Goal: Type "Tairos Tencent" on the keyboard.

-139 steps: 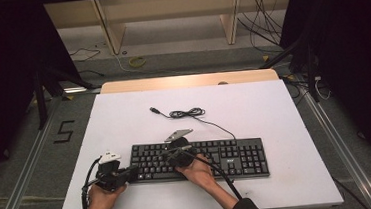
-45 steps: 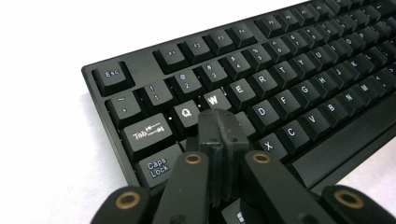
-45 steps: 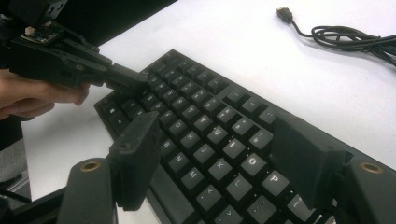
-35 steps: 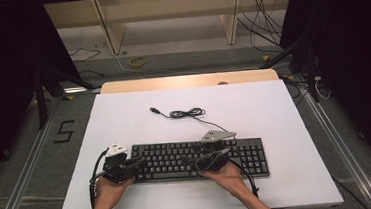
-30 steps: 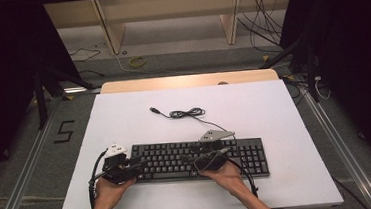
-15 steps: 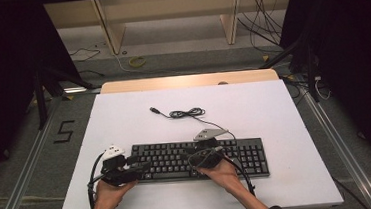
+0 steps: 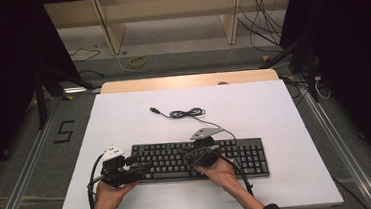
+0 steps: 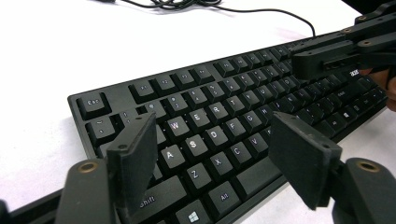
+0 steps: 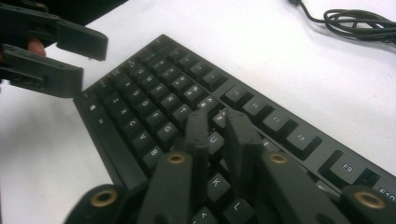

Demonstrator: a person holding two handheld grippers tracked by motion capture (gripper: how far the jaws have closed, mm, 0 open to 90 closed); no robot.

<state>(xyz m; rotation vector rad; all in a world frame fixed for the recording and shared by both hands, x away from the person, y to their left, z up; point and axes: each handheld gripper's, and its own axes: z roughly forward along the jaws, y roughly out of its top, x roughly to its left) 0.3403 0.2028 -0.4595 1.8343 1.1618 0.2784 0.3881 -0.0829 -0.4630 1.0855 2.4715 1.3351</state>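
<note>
A black keyboard (image 7: 242, 155) lies along the near half of the white table (image 7: 284, 107). Its thin cable coils behind it (image 7: 186, 113) and ends in a loose USB plug (image 7: 153, 109). My left gripper (image 7: 140, 165) hovers open over the keyboard's left end. In the left gripper view (image 8: 212, 128) the W, E, S and D keys (image 8: 194, 142) show between its wide-apart jaws. My right gripper (image 7: 185, 153) is shut and empty, and points left over the middle keys. Its tips (image 9: 215, 116) sit just above the keys near U (image 9: 215, 139). Each gripper view also shows the other gripper: the right gripper (image 8: 327, 53) and the left gripper (image 9: 70, 56).
A wooden strip (image 7: 186, 81) borders the table's far edge. Beyond it stand wooden shelf legs (image 7: 230, 15), with floor cables and a yellow ring (image 7: 137, 62). A "5" marker (image 7: 64, 131) is on the floor at left. The table surface around the keyboard is white and flat.
My right gripper has slid left along the keyboard from the right part toward the middle. The left gripper has barely moved. The keyboard and cable have stayed put.
</note>
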